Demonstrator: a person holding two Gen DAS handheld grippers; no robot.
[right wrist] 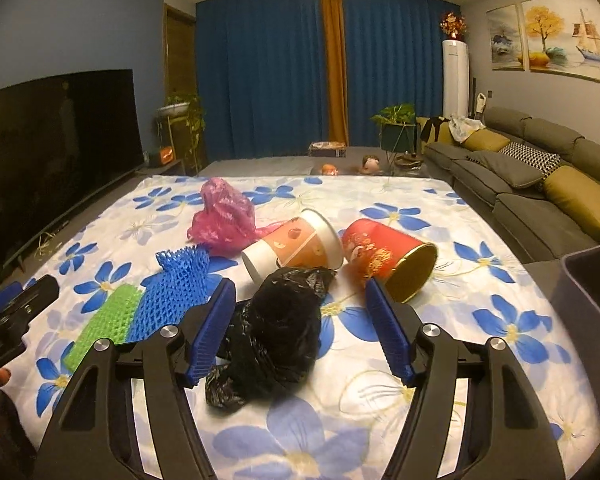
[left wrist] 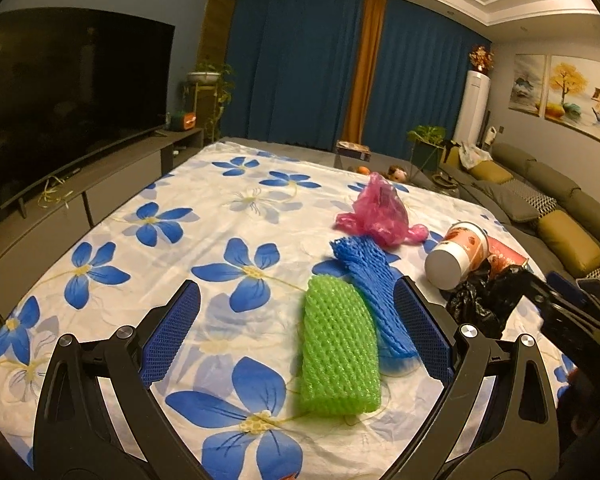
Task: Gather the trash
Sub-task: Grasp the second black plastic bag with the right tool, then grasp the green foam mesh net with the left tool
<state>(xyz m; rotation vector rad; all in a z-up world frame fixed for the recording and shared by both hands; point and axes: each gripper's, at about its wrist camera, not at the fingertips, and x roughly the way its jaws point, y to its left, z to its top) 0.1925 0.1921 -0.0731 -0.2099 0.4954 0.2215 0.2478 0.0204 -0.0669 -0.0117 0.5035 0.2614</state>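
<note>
Six bits of trash lie on the white cloth with blue flowers, all in one cluster. No readable writing on any of them; the prints are too blurred to make out.

Left gripper: jaws wide apart, holding nothing. Green foam net sleeve and blue foam net sleeve lie side by side between the blue ribbed pads, the blue one close against the right pad; contact unclear.

Right gripper: jaws open, nothing clamped. Crumpled black plastic bag sits between the pads, glossy, near the left pad.

Beyond it: paper cup on its side, orange print, white base toward us; red cylindrical can tipped over, gold inside, touching the cup rim. Pink film bag bunched up behind the blue sleeve.
</note>
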